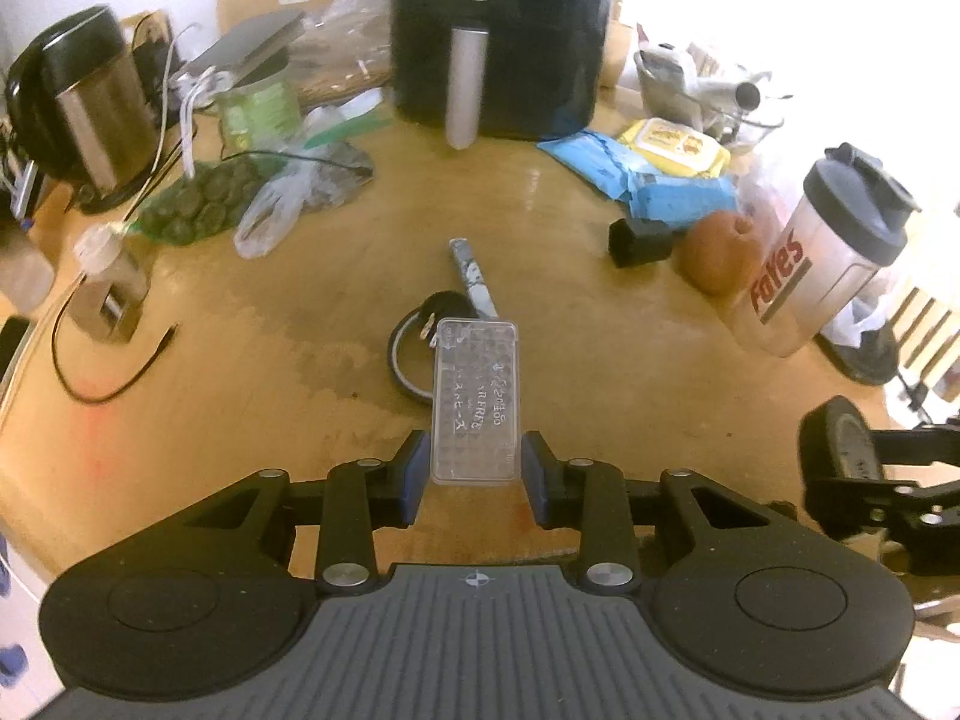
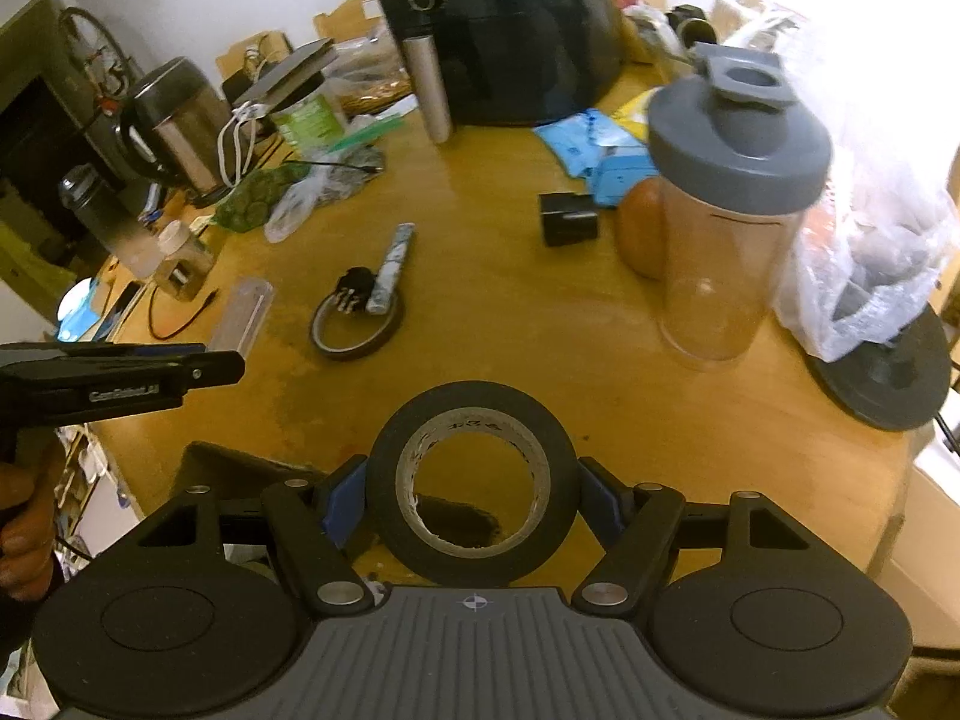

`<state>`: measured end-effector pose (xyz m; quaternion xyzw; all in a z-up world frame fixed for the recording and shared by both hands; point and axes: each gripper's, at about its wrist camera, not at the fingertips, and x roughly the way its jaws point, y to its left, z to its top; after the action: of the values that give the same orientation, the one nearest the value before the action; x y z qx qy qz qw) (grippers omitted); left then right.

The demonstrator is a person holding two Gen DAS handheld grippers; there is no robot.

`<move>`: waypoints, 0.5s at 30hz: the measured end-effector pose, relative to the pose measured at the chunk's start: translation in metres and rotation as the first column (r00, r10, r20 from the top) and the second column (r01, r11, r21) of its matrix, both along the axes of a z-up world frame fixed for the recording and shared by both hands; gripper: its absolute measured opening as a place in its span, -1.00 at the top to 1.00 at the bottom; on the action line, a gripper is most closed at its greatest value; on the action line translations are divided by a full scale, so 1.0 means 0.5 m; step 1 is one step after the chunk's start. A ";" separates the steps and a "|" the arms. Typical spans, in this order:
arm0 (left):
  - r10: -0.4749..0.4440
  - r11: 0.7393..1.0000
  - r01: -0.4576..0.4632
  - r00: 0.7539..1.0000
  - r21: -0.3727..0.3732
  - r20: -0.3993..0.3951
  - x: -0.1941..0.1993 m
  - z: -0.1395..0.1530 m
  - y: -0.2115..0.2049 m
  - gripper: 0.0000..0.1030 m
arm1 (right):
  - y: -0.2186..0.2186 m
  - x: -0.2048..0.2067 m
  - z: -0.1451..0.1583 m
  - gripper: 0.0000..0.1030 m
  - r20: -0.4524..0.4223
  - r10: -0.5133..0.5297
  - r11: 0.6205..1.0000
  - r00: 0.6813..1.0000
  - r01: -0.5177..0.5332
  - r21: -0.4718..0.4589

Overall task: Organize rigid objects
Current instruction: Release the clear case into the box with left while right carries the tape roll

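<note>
Both full: left gripper [image 1: 476, 474] clamps the case [image 1: 476, 405], long axis toward 12 o'clock; right gripper [image 2: 474, 507] clasps the tape [image 2: 474, 483].

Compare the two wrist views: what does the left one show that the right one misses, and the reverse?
Left view only: the printed face of the clear case in the left gripper, and the lettering on the shaker.

Right view only: the hole of the tape roll in the right gripper, a hand on the left gripper's handle, and a white bag.

Both: the air fryer, kettle, black charger and wooden table.
</note>
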<state>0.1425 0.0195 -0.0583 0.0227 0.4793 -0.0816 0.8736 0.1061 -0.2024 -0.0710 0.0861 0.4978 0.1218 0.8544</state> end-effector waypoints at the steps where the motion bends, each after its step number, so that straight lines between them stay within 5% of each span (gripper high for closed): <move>1: 0.008 1.000 -0.008 1.000 -0.010 -0.003 -0.006 0.003 0.007 0.36 | 0.005 0.000 0.001 -0.45 0.001 0.007 1.000 1.000 -0.007 0.001; 15: 0.077 0.993 -0.081 0.996 -0.090 -0.055 -0.094 0.011 0.074 0.36 | 0.050 -0.014 0.000 -0.45 -0.003 0.076 0.997 0.997 -0.076 0.016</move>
<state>0.0956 0.0563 -0.0530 -0.0385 0.4978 -0.0694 0.8637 0.0993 -0.1773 -0.0709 0.0740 0.5011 0.1580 0.8476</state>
